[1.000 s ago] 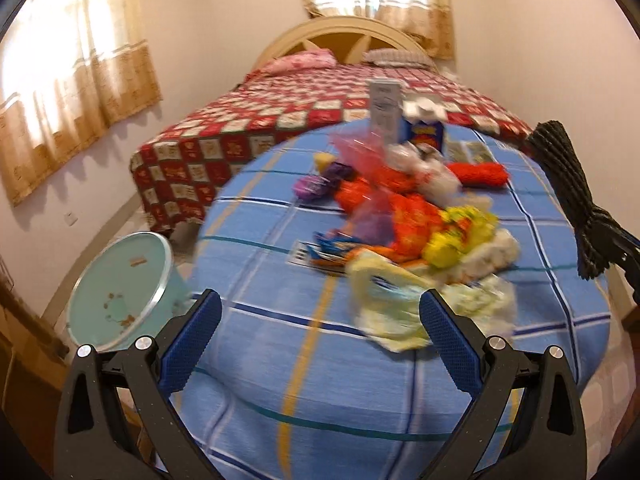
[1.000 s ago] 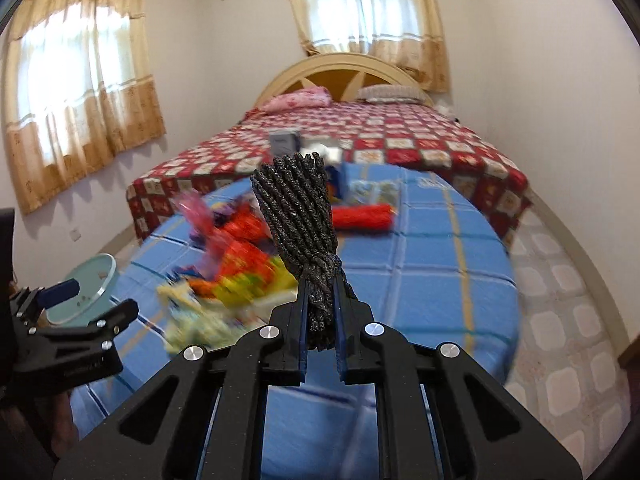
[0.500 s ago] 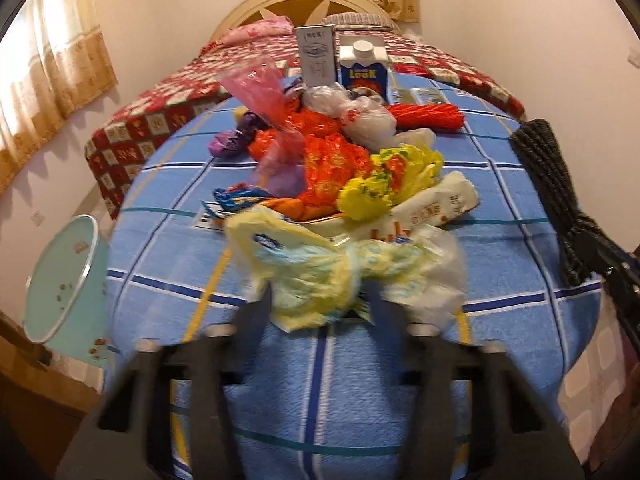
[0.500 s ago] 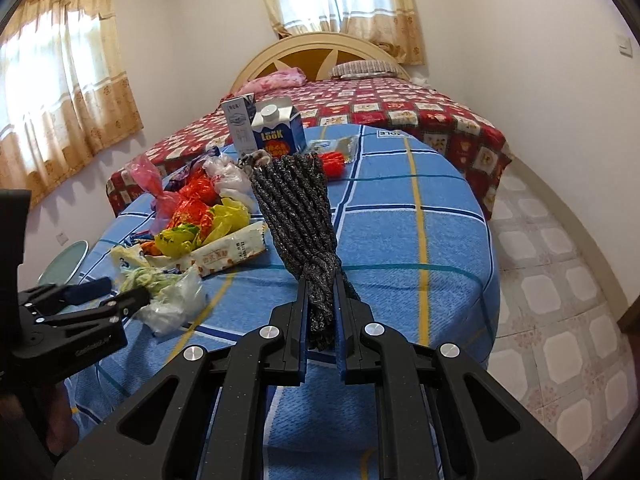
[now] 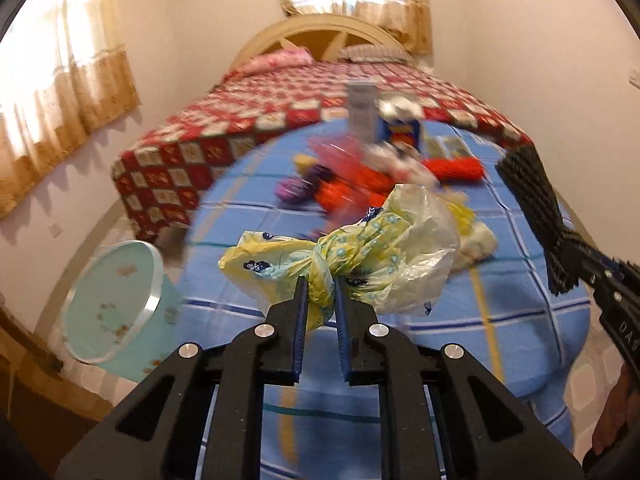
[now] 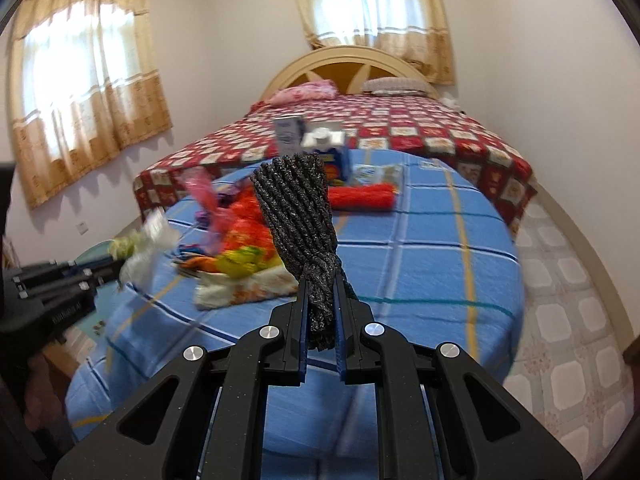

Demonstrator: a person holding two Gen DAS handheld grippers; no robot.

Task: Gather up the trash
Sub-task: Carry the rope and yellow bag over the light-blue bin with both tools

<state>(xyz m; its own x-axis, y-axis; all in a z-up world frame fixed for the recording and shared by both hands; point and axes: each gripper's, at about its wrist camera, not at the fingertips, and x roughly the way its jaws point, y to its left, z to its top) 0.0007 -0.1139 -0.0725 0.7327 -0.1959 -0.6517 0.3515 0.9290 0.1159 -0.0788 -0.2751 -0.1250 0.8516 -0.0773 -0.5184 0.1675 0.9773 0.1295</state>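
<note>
My left gripper [image 5: 321,286] is shut on a knotted yellow plastic bag [image 5: 360,252] and holds it lifted above the near edge of the blue checked table [image 5: 520,312]. It also shows in the right wrist view [image 6: 140,248]. My right gripper [image 6: 321,292] is shut on a dark grey knitted bundle [image 6: 296,216], which shows at the right in the left wrist view [image 5: 532,200]. A pile of trash [image 5: 360,184] lies mid-table: orange, red and purple wrappers. Two cartons [image 5: 384,124] stand at the far edge.
A light blue bin [image 5: 112,300] stands on the floor left of the table. A bed with a red patterned cover [image 5: 280,112] lies behind the table. A red fuzzy item [image 6: 360,196] lies near the cartons. Tiled floor [image 6: 568,300] lies to the right.
My left gripper closed on the yellow bag and lifted it off the table, swinging back and left toward the bin side. My right gripper kept holding the grey bundle and drew back.
</note>
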